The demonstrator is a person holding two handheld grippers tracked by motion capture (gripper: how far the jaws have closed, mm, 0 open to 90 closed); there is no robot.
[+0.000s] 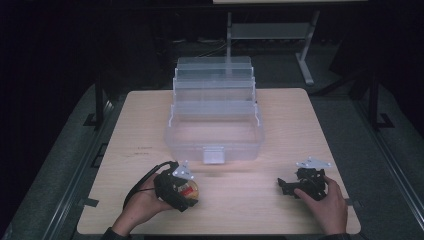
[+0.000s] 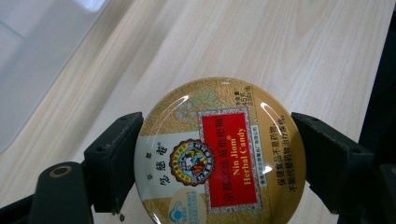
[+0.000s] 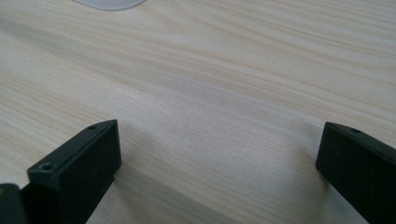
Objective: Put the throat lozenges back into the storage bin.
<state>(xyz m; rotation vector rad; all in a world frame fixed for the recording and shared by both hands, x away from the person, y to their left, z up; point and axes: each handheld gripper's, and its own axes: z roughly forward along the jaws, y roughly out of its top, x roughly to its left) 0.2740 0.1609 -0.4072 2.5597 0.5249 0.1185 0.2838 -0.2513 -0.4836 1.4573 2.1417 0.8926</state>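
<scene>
Light wooden table [image 1: 300, 125] with rounded corners and fine straight grain. Standing on it, toward the far middle, a clear plastic box [image 1: 215, 135] with stepped trays folded open and a front latch. Near the left edge, small dark marks [image 1: 142, 149].

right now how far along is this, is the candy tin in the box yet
Not yet. Done: the clear tiered box stands open mid-table, and the left tongs are shut on the round candy tin, its label readable in the left gripper view. In hand: the tin is held near the table's front edge. Left: carrying it to the box and releasing it. The right tongs are open over bare table.
</scene>
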